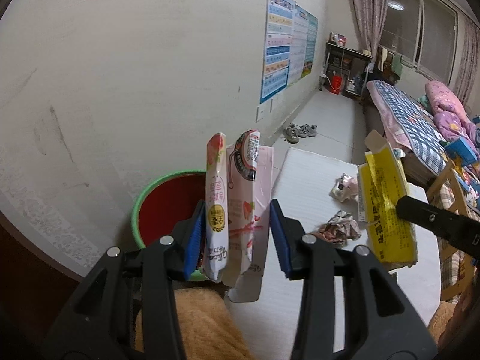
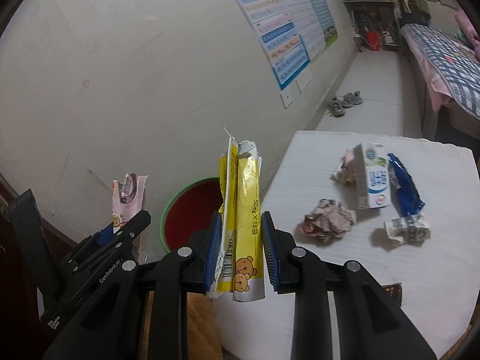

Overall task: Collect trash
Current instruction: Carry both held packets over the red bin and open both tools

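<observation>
Left tool (image 1: 237,234) clamped on flattened pink carton (image 1: 240,210); right tool (image 2: 240,252) clamped on crushed yellow box (image 2: 243,225), both angled downward beside green-rimmed red bucket (image 2: 192,213).

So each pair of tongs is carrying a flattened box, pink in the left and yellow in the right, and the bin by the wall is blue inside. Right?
Nearly. The bin is red inside with a green rim, as the right wrist view shows. The left tongs do carry the pink box and the right tongs the yellow box.

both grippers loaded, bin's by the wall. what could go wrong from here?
1. The pink carton sits flattened in the left gripper, its right side looking barely pinched; it might slip before reaching the red bin.
2. The yellow carton in the right gripper stands tall and could snag the bin's green rim.
3. Both grippers are close together; releasing at once may make them collide.
</observation>
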Motion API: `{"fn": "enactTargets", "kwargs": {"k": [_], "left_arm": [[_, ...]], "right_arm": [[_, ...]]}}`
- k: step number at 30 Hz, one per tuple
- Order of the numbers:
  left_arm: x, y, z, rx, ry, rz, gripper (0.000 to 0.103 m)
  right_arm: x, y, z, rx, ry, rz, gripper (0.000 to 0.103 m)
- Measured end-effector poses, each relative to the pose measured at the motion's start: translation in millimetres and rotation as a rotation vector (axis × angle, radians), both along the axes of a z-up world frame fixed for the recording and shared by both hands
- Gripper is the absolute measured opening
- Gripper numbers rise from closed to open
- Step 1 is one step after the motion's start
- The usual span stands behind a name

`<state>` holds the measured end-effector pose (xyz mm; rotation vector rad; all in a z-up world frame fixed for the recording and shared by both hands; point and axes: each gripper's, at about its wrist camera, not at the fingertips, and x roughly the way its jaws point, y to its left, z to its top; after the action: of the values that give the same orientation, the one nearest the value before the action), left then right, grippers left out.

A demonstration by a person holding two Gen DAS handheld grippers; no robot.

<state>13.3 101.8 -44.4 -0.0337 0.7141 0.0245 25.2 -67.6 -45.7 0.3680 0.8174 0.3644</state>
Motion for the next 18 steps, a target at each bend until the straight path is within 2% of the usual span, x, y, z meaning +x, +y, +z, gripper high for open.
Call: {"fn": "enactTargets", "kwargs": {"k": [8,18], "left_arm": [[1.4,22.0,-3.1,-0.014,-0.002,0.036,0.04],[11.8,58.0,-22.3,-0.03,0.045,0.077,0.041]], "right_arm": [[7.5,24.2,1.6,-0.02,-0.005,0.045,0.027],[25.3,49.4,-4.4,-0.029,0.007,0.09,0.027]]}}
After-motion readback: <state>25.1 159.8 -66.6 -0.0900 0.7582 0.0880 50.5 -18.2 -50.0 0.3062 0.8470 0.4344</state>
